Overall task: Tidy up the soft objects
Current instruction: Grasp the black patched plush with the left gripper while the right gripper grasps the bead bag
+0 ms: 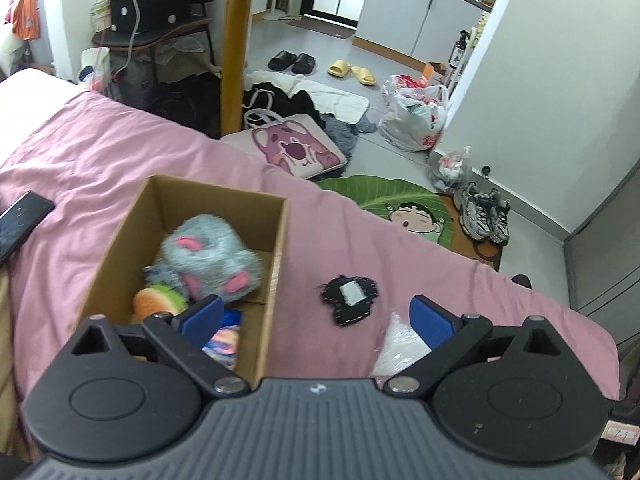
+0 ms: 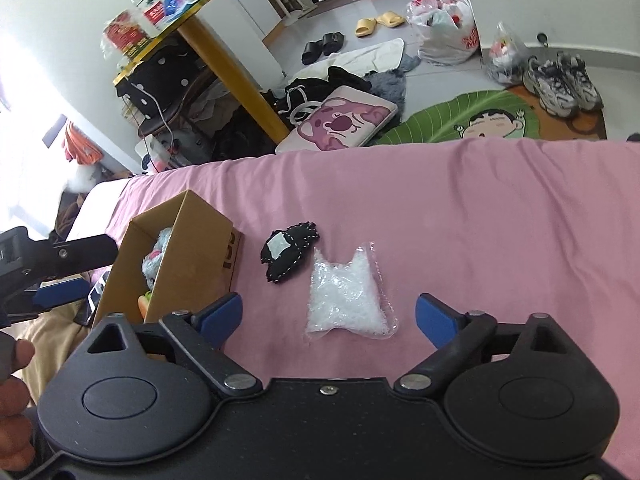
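Observation:
A cardboard box (image 1: 276,240) (image 2: 200,236) stands on the pink bedsheet (image 1: 120,148). Inside lie a grey-and-pink plush (image 1: 212,256), an orange-and-green soft toy (image 1: 158,298) and a blue-pink one (image 1: 224,340). To its right on the sheet lies a black stitched soft piece with a white patch (image 1: 350,294) (image 2: 288,254), then a clear bag of white filling (image 2: 348,296) (image 1: 400,348). My left gripper (image 1: 316,316) hangs open over the box's right wall, empty. My right gripper (image 2: 328,316) stands open, its fingers either side of the clear bag, not touching it.
A dark phone (image 1: 20,216) lies on the sheet left of the box. Beyond the bed edge the floor holds a pink cushion (image 1: 300,148), a leaf rug (image 2: 472,116), sneakers (image 2: 560,80), plastic bags (image 1: 416,116), slippers and a yellow-legged table (image 1: 236,40). A person's hand (image 2: 16,400) shows at left.

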Demonstrator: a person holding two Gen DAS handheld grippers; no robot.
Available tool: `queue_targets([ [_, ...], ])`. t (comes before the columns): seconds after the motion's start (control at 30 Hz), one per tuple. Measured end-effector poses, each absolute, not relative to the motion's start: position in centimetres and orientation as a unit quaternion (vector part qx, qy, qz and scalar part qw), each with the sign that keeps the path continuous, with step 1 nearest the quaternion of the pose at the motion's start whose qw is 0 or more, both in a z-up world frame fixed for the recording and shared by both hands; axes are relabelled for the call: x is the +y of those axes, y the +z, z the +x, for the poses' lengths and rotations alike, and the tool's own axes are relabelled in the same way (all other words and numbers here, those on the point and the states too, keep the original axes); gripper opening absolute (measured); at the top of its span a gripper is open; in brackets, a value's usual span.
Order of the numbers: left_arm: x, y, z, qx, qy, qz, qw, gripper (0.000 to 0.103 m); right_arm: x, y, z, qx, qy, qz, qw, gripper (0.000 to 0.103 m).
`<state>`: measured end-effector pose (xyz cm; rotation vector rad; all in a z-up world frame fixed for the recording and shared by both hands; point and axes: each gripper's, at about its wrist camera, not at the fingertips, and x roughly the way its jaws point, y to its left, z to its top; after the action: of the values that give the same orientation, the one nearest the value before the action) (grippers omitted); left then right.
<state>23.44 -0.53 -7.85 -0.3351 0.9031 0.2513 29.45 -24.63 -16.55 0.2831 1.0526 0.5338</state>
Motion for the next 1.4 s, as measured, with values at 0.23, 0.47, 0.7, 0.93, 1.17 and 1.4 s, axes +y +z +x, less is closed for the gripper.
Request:
queue_targets([
  [0.23, -2.5, -9.7, 26.1, 0.442, 0.099, -0.166, 0.876, 0.072, -24.9, -18.1, 30.9, 0.507, 0.253, 0.151, 0.81, 0.074],
  [0.47, -3.0, -12.9, 28.4, 0.463, 0.103, -0.181, 0.862, 0.052, -24.3, -20.3, 32.2, 0.531, 0.247, 0.146, 0.797, 0.063],
  [0.7, -2.9, -15.9, 30.3, 0.481, 0.116, -0.183, 0.849, 0.044, -23.2, -21.8, 32.5, 0.542, 0.242, 0.112, 0.797, 0.055],
  [0.93, -2.5, -18.5, 31.8, 0.489, 0.133, -0.192, 0.84, 0.043, -23.3, -22.6, 33.1, 0.542, 0.24, 0.122, 0.796, 0.049],
  [1.17, -1.8, -20.6, 32.6, 0.493, 0.149, -0.206, 0.832, 0.043, -23.4, -22.8, 33.8, 0.531, 0.241, 0.149, 0.799, 0.05],
  [1.4, -1.7, -22.0, 33.0, 0.493, 0.144, -0.22, 0.829, 0.043, -22.9, -23.4, 33.9, 0.526, 0.237, 0.146, 0.804, 0.049],
])
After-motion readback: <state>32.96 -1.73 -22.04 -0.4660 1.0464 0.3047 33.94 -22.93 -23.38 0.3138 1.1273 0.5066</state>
